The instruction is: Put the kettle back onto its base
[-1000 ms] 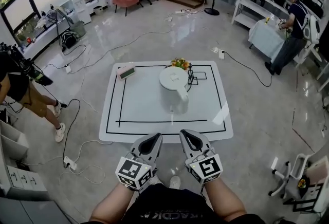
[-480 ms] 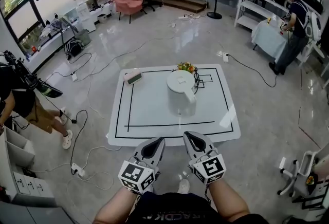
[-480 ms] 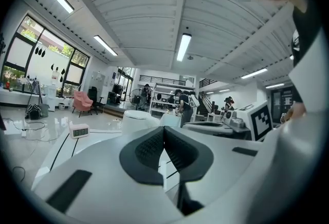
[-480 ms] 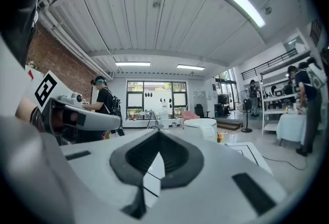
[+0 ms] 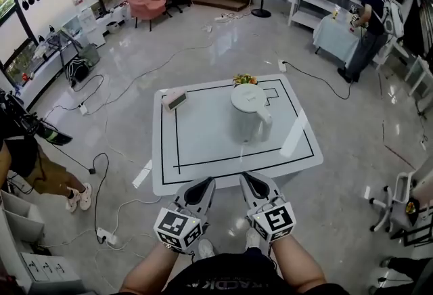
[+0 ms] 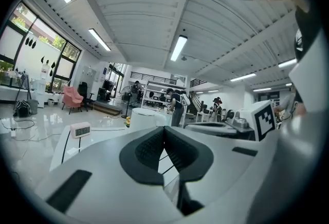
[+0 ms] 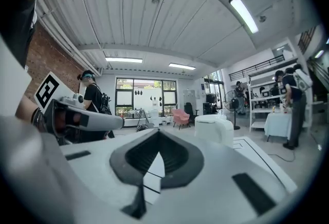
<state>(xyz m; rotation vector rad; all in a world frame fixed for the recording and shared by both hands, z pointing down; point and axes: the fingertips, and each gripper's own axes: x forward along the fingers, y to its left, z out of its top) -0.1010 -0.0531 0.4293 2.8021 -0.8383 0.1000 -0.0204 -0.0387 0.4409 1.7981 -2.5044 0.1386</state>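
Note:
The white kettle (image 5: 247,114) stands upright on the low white table (image 5: 203,158), right of its middle, handle toward me. I cannot make out its base. Both grippers hover side by side off the table's near edge, a good way short of the kettle. My left gripper (image 5: 202,183) is shut and holds nothing; my right gripper (image 5: 251,179) is the same. In the left gripper view the kettle (image 6: 146,117) shows just beyond the shut left gripper (image 6: 164,131). In the right gripper view the kettle (image 7: 216,128) stands ahead to the right of the shut right gripper (image 7: 158,133).
A small clock (image 5: 175,99) and an orange-yellow bunch (image 5: 244,78) sit on the table's far side. Cables and a power strip (image 5: 108,236) lie on the floor at left, beside a person (image 5: 27,151). A chair (image 5: 398,203) stands right; another person (image 5: 369,23) works far back.
The table and kettle have come closer and slid right in the head view as I moved. Both grippers have stayed shut and side by side.

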